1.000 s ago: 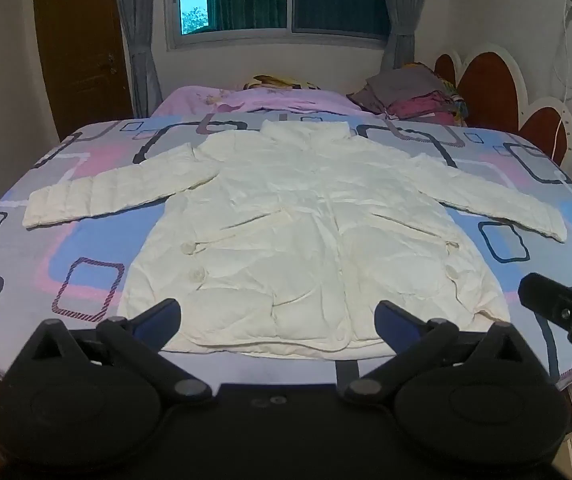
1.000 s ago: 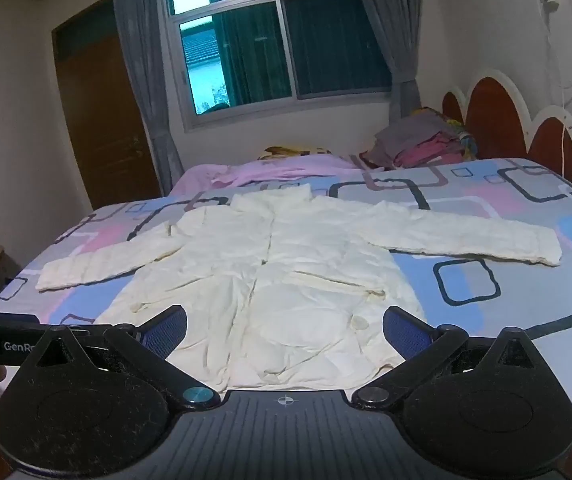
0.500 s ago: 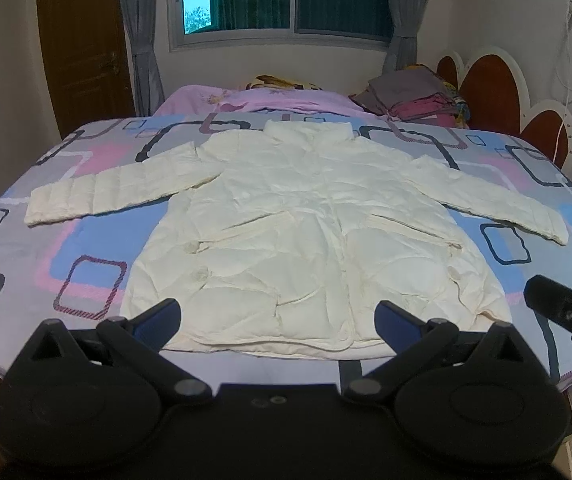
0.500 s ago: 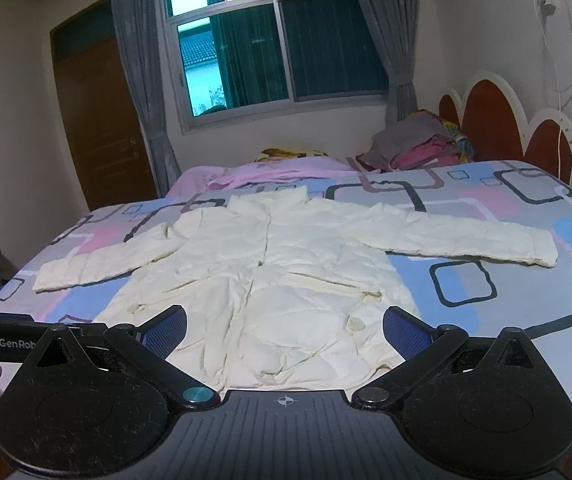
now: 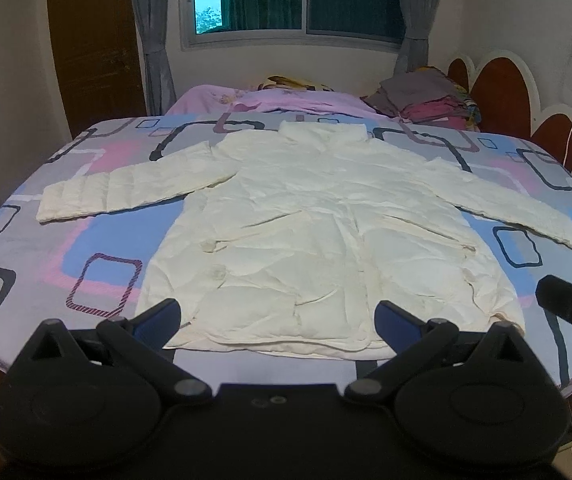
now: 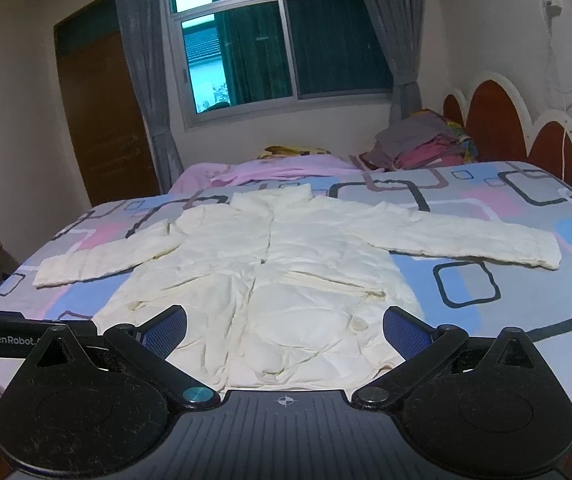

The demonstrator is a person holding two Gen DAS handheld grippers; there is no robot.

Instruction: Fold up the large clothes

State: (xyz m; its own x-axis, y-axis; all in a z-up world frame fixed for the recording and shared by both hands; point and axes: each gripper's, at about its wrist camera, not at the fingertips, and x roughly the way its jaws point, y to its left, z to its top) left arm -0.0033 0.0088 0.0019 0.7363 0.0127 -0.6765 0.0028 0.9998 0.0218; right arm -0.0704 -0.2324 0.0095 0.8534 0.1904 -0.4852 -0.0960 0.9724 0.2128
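A cream puffer jacket (image 5: pixel 318 232) lies flat on the bed, front up, both sleeves spread out to the sides; it also shows in the right wrist view (image 6: pixel 278 268). My left gripper (image 5: pixel 278 318) is open and empty, hovering just before the jacket's hem. My right gripper (image 6: pixel 284 330) is open and empty, also near the hem, to the right of the left one. The right gripper's tip shows at the left wrist view's right edge (image 5: pixel 566 308).
The bed (image 5: pixel 98 248) has a blue, pink and grey patterned sheet. A pile of folded clothes (image 5: pixel 426 96) and a pink blanket (image 5: pixel 270 100) lie at the far side. A red and white headboard (image 5: pixel 518 100) stands right; a door (image 5: pixel 94 40) far left.
Both views have tilted slightly upward, showing more of the window and wall. The jacket lies unmoved and both grippers stay open.
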